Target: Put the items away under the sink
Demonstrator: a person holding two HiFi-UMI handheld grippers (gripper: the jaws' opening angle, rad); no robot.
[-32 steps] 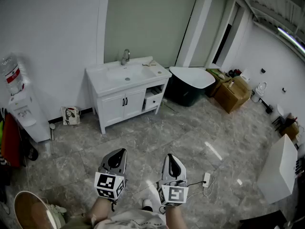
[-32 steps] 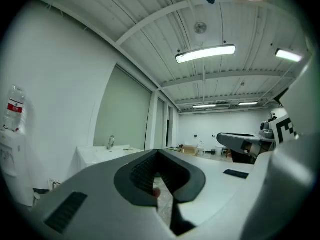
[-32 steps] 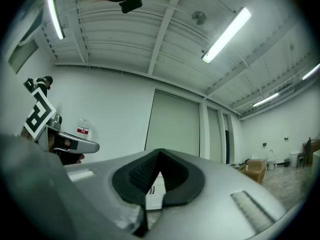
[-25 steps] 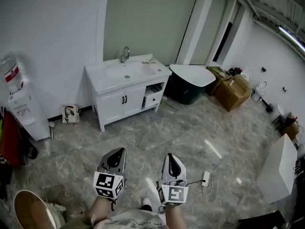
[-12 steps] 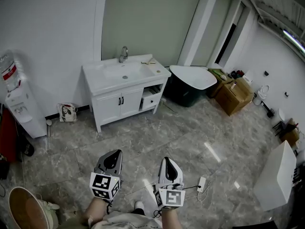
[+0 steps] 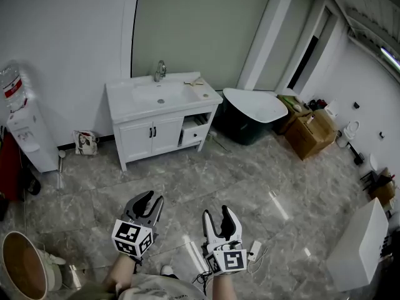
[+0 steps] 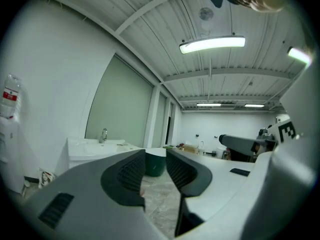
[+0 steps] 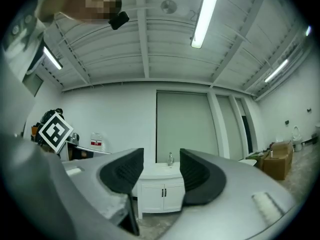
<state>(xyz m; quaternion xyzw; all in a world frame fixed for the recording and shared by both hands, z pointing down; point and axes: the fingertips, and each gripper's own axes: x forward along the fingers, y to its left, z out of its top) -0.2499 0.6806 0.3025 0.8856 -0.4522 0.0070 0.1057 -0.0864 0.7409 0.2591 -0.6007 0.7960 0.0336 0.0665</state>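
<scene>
since the earlier frames the person has walked toward the white vanity, which now sits nearer and further left in the head view. both sets of tongs were closed together then and have just been opening. the left gripper shows only a narrow gap between its pads, with nothing but floor and the far room behind it. the right gripper stands clearly wider, and its own view frames the vanity through the gap, so neither holds anything. the things to stow look to be the small objects lying on the countertop to the right of the basin (too small from here to say what they are). the two cupboard doors under the sink are closed, and an open shelf sits just beside them. the step in hand, as i judge it, is simply the approach, since the vanity is well apart from both grippers. doing it well means coming in square to the doors and stopping where both the countertop and the dark door handles are within reach. it also means stepping clear of the white plug block and cable on the floor by the right gripper. once there, opening a door first with one gripper would let the other carry each object straight in.
</scene>
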